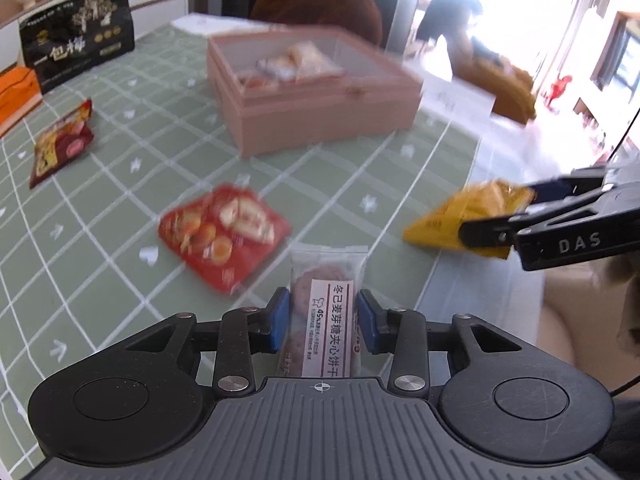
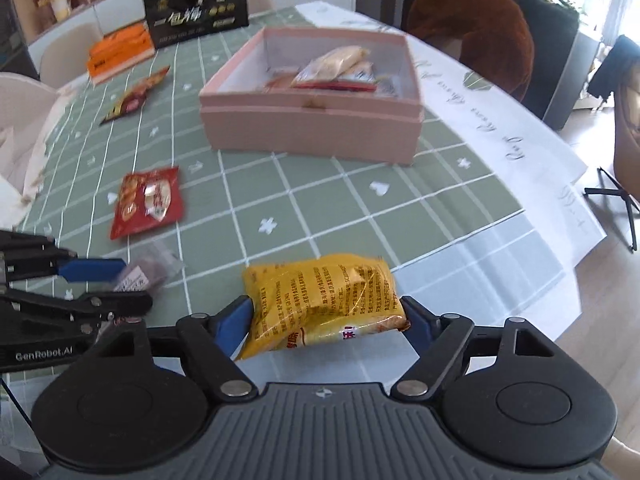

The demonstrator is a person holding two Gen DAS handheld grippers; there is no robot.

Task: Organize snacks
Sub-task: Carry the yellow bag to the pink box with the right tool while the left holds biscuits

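Observation:
My left gripper (image 1: 322, 318) is shut on a clear biscuit packet (image 1: 326, 312) with a white label, held above the table; it also shows in the right wrist view (image 2: 144, 274). My right gripper (image 2: 330, 320) is shut on a yellow snack bag (image 2: 324, 300), also seen in the left wrist view (image 1: 460, 216). An open pink box (image 2: 312, 128) stands mid-table with several snack packets (image 2: 340, 68) inside. A red snack packet (image 2: 148, 200) lies on the green checked cloth in front of the box. Another red and yellow packet (image 2: 134, 96) lies further left.
A black upright bag (image 2: 196, 12) and an orange box (image 2: 120, 50) stand at the far left of the table. A brown chair (image 2: 480, 28) is behind the table. The table's right edge (image 2: 560, 264) drops off to the floor. White chairs (image 2: 24, 120) stand on the left.

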